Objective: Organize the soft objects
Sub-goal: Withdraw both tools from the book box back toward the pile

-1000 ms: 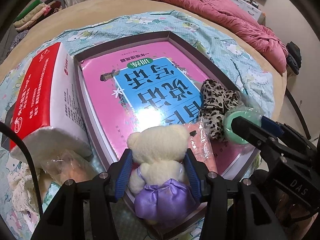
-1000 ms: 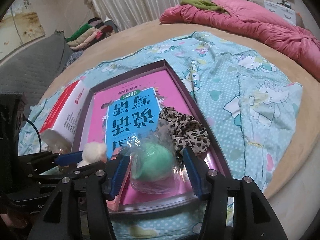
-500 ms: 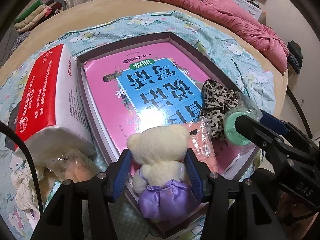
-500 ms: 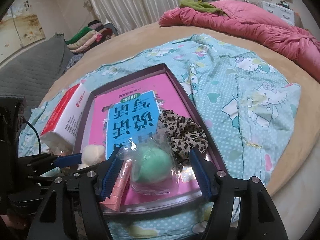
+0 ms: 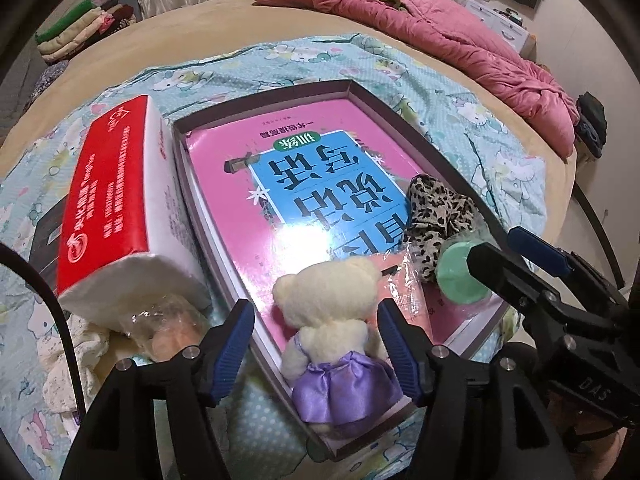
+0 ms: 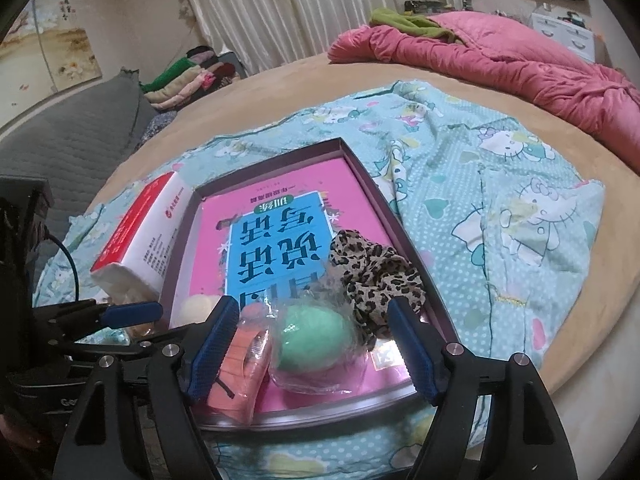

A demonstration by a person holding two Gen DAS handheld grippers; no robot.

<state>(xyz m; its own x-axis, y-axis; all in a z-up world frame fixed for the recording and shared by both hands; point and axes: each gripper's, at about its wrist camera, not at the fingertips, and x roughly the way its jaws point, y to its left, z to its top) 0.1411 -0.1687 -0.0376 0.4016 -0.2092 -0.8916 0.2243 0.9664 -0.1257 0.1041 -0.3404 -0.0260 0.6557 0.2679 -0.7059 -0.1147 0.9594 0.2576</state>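
Observation:
A shallow dark tray holding a pink book lies on the blue patterned sheet. At its near edge sits a cream teddy bear in a purple skirt, between the blue pads of my left gripper, whose jaws are opening and stand clear of it. A green ball in a clear bag rests in the tray between the pads of my right gripper, also opening and not touching it. A leopard-print scrunchie and a pink packet lie beside them.
A red and white tissue pack lies against the tray's left side, with a bagged item and a white cloth in front of it. A pink quilt is heaped at the back right. Folded clothes are stacked beyond the bed.
Both pairs of jaws have widened. The left pads have come off the teddy bear and the right pads off the bagged green ball; both things stay in the tray.

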